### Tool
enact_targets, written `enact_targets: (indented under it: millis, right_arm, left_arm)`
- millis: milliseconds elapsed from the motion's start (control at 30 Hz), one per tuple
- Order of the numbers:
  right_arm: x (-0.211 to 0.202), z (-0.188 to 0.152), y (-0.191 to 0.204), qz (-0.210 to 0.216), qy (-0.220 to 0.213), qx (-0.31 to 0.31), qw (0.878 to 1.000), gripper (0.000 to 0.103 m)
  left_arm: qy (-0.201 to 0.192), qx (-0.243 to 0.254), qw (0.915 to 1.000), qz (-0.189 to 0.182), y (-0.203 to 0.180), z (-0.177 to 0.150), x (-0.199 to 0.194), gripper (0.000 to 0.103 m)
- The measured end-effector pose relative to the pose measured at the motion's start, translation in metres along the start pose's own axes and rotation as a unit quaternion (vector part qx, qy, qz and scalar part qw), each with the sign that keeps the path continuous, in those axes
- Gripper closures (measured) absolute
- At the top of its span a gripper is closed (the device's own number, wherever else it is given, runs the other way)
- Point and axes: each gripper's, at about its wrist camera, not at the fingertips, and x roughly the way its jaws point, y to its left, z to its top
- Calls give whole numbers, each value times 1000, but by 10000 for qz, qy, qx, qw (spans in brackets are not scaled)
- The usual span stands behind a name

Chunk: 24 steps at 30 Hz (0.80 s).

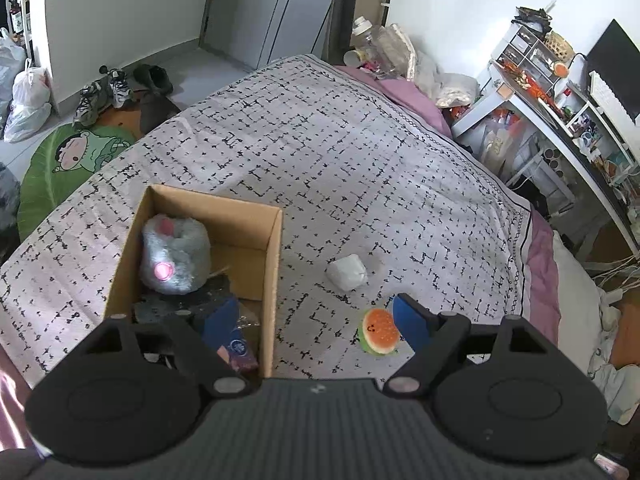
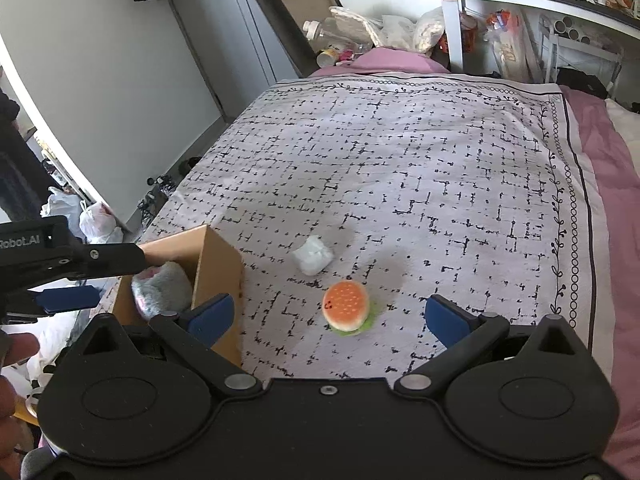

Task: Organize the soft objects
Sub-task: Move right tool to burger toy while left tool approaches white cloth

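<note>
A cardboard box stands on the patterned bedspread and holds a grey plush toy with pink spots. A squishy burger toy and a soft white lump lie on the bedspread right of the box. My left gripper is open, one finger over the box, the other beside the burger. My right gripper is open above the burger, which lies between its fingers. The white lump lies just beyond. The box and plush show at left.
The bedspread covers a bed with a pink sheet. A cluttered white desk stands to the right. Bottles and bags sit at the far end. Shoes and a green mat lie on the floor at left.
</note>
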Motion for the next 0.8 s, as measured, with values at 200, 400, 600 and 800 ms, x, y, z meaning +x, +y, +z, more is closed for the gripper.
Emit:
enact_targets:
  millis: [200, 400, 600, 800]
  right_arm:
    - [22, -9, -20, -20, 28, 249, 9997, 0]
    - [35, -11, -29, -27, 73, 340, 9994, 1]
    - [44, -9, -38, 10, 89, 531, 9986, 3]
    - [58, -10, -44, 69, 229, 621, 9978, 8]
  left_arm:
    - [14, 30, 10000, 0, -10, -1, 14, 20]
    - [24, 187, 9998, -73, -24, -2, 30, 20]
    - [42, 290, 9995, -132, -36, 0, 47, 20]
    - [163, 255, 9994, -163, -38, 3, 68, 23]
